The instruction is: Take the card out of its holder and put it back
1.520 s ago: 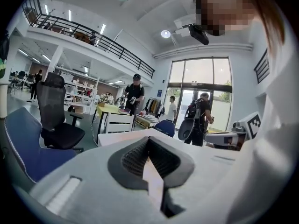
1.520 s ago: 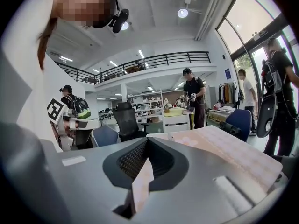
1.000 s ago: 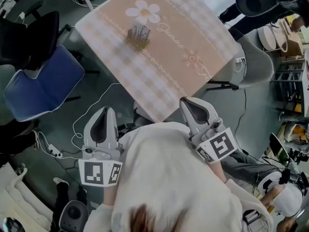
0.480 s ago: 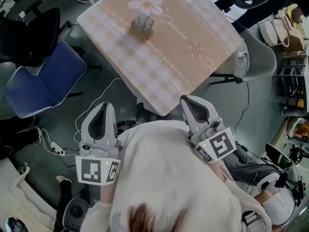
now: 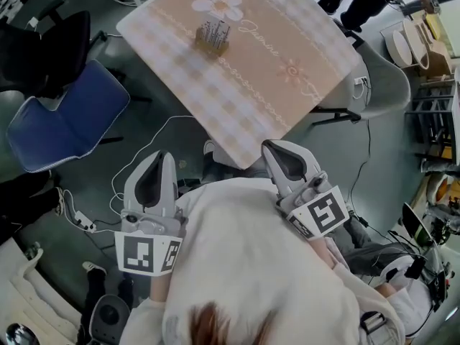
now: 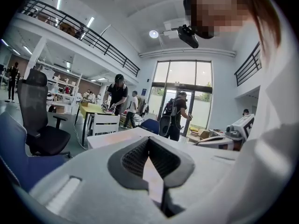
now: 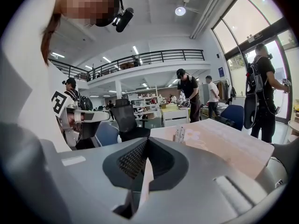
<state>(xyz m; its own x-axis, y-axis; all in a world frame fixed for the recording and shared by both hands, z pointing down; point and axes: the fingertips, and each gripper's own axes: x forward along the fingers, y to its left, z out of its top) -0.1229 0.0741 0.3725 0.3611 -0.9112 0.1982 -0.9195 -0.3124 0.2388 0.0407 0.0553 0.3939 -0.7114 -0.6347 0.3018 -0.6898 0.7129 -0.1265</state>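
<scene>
Card holder (image 5: 212, 36) on table (image 5: 273, 92), well apart from left claw (image 5: 158, 160) and right claw (image 5: 279, 151), both together, empty.

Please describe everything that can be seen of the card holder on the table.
The card holder is a small brownish stand; its material is unclear at this size. It stands upright and holds a pale card whose print cannot be read. It rests on the checked peach cloth, beside the white flower print, toward the table's far corner. Only the cloth and the card touch it.
</scene>
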